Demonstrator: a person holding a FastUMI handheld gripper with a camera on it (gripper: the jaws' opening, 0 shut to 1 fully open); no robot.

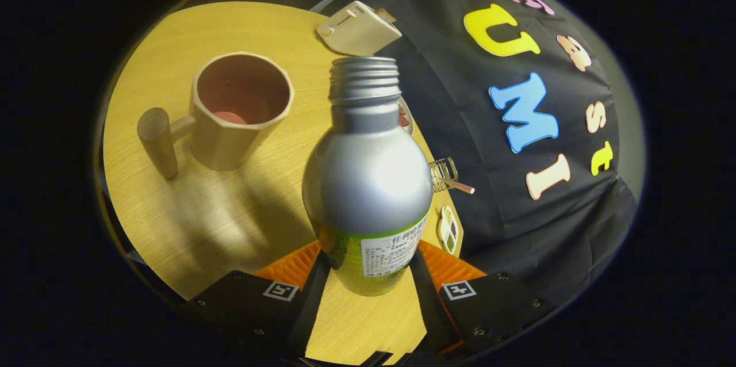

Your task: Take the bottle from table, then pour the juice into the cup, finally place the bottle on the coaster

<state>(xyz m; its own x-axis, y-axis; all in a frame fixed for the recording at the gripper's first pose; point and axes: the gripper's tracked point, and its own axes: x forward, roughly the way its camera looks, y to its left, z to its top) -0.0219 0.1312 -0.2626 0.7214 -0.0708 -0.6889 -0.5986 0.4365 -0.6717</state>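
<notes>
A silver metal bottle with a threaded open neck and a green label stands between my fingers, and my gripper is shut on its lower body. The view is tilted, so the bottle leans with it above the round wooden table. Beyond the fingers and to the left stands a beige faceted cup with a peg-like handle; its inside is reddish. A small part of a round flat thing peeks out behind the bottle's neck; I cannot tell if it is the coaster.
A cream toaster-like box sits at the table's far edge beyond the bottle. A small wire rack and a small card lie near the table's right edge by the black cloth wall.
</notes>
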